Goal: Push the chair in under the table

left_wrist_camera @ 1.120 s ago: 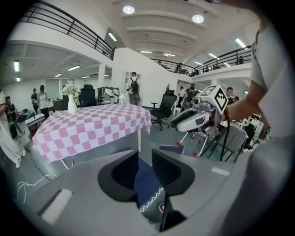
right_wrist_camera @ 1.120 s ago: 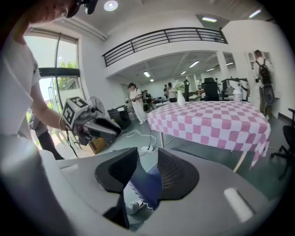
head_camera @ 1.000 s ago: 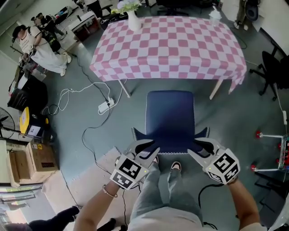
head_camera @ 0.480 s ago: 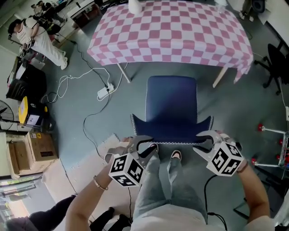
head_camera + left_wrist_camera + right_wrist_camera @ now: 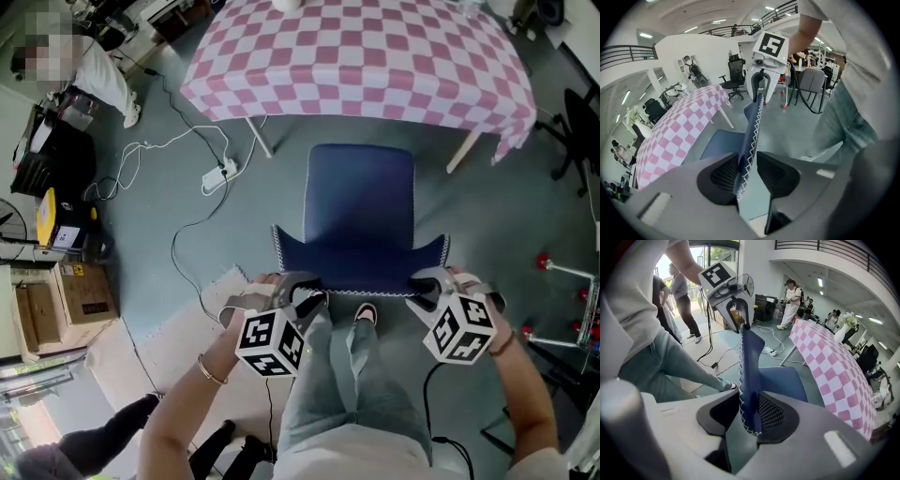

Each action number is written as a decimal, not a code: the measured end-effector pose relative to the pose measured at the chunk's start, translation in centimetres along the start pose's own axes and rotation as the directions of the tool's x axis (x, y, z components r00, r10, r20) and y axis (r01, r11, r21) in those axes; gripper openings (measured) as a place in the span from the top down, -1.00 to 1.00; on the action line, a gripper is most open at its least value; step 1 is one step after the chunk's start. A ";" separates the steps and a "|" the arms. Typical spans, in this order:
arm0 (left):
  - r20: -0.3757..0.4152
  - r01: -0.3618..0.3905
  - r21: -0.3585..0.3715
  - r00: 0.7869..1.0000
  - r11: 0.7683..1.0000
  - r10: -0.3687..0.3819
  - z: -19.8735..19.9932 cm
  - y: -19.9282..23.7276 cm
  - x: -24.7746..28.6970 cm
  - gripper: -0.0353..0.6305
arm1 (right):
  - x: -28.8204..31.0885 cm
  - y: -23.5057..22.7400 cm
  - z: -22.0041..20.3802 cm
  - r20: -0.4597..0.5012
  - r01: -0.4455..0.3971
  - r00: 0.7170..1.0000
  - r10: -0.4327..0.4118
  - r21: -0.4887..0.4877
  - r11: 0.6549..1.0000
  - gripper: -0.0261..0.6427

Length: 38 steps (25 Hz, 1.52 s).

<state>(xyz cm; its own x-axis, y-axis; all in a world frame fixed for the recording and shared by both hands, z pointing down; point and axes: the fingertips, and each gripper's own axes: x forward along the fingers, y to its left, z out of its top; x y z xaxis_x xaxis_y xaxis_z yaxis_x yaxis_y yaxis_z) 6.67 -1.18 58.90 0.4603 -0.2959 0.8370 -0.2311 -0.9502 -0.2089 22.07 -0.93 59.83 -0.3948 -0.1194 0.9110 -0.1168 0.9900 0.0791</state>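
I stand right behind the chair [image 5: 361, 202], my shoe [image 5: 366, 316] just under the backrest [image 5: 361, 267], so a push can go straight ahead along the line of my legs.

The left gripper [image 5: 298, 284] sits over the backrest's left top corner and the right gripper [image 5: 429, 284] over the right one. Holding both corners should keep the chair from swinging to one side as it slides. Both point steeply down and straddle the stitched top edge.

In the left gripper view the jaws have just been opening. They stand spread, with the backrest's edge between them, close to one pad and clear of the other. In the right gripper view the jaws are spread too. The edge lies between them against the meshed pad, and as I read it they are not pinching it. For a push I judge that is enough — the pads need only bear on the back, not clamp it.

Further out, the seat faces the surface [image 5: 366, 56]. The chair stands on the floor, lined up between the two near legs, with its front edge just short of the checked cloth's hem — not yet under. A power strip [image 5: 217, 173] and its cable lie off to the left, well apart from the chair's path.
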 end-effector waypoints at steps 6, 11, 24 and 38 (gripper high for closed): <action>-0.021 0.019 0.005 1.000 1.000 -0.019 -0.2 0.2 1.6 0.48 | 0.9 -0.4 -0.6 -0.024 0.026 0.999 -0.025 0.039 0.999 0.54; -0.031 0.052 -0.043 0.998 0.998 -0.053 -0.1 0.1 2.1 0.55 | 1.3 -0.5 -0.7 -0.021 0.024 1.000 -0.021 0.124 0.992 0.57; -0.030 0.034 -0.030 0.999 0.999 -0.034 0.3 0.7 2.3 0.58 | 1.0 -1.4 -0.7 -0.007 0.094 0.995 -0.095 0.215 0.972 0.61; -0.056 0.012 -0.050 0.998 0.999 -0.015 0.5 4.2 3.6 0.57 | 1.7 -5.2 -0.6 -0.022 0.138 0.990 -0.137 0.241 0.961 0.60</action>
<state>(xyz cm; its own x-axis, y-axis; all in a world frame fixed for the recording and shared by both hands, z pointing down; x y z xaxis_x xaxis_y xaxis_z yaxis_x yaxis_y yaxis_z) 7.81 -6.32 60.78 0.4146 -0.2759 0.8672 -0.2686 -0.9476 -0.1731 22.58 -6.25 61.18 -0.3547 -0.2519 0.9004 -0.3867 0.9163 0.1040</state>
